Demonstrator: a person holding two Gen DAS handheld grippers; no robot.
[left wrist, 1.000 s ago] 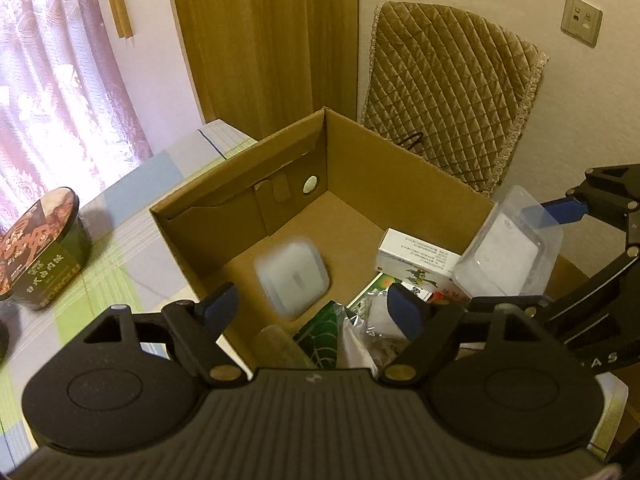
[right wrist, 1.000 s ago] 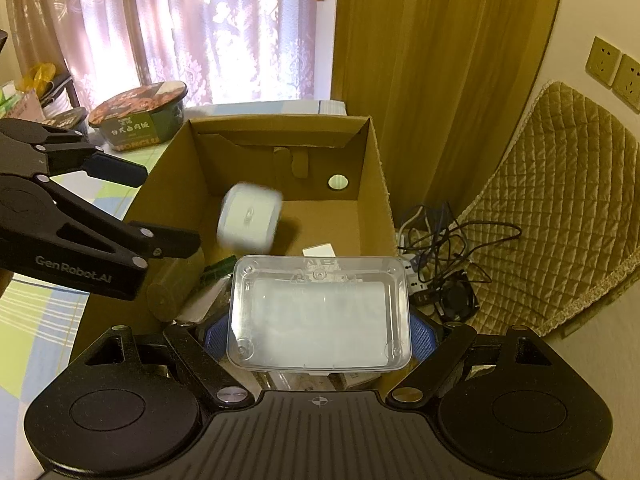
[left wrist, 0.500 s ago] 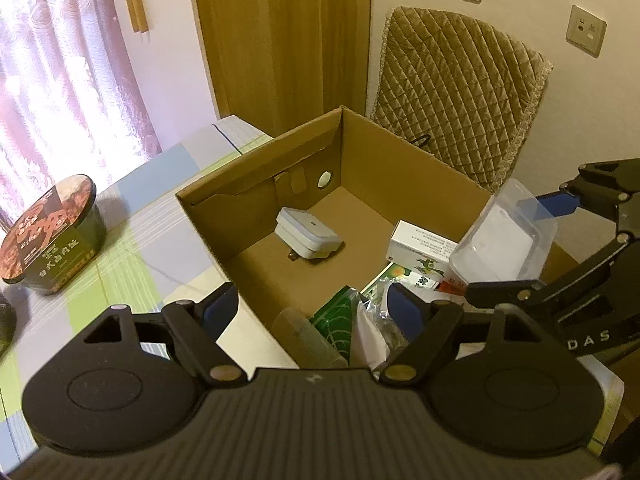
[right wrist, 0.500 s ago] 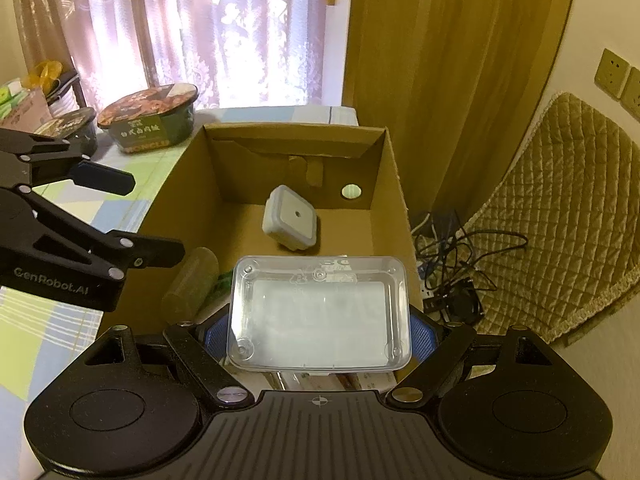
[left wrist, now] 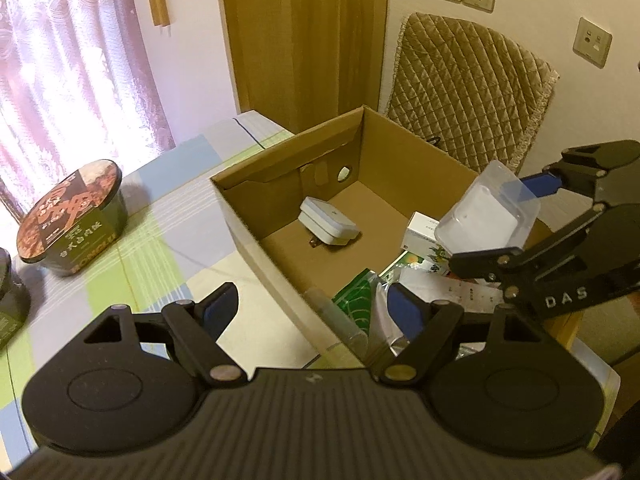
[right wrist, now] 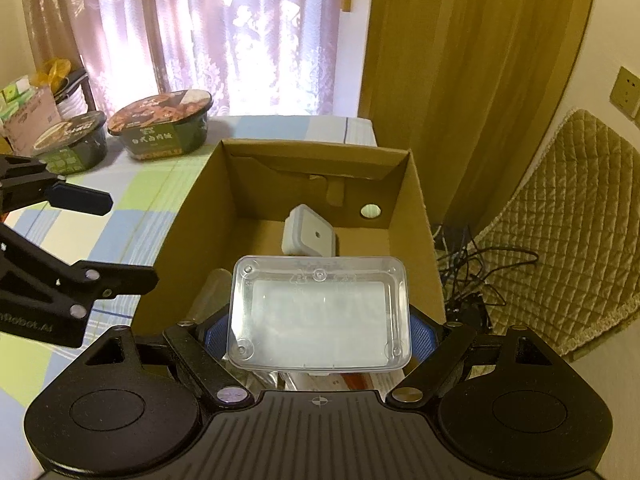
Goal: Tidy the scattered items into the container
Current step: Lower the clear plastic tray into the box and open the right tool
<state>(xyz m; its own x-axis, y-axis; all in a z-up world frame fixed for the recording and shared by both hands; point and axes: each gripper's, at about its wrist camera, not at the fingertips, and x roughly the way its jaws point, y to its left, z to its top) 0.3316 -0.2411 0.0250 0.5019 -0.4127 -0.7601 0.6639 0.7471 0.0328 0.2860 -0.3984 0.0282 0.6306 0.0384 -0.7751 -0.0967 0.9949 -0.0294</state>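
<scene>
The right gripper point(right wrist: 318, 330), clamped on a clear plastic box point(right wrist: 319, 314), should lower gently into the cardboard box point(right wrist: 416, 216), while the left gripper point(left wrist: 310, 310) hangs open and empty.

Open-topped cardboard box point(left wrist: 256, 204) with bare floor around the white adapter point(left wrist: 328, 227) at 12 o'clock, near end crowded with packets point(left wrist: 424, 248), clear plastic case point(right wrist: 320, 314) over it, noodle bowls point(right wrist: 160, 128) at 10 o'clock, tablecloth point(left wrist: 160, 248) free between.
</scene>
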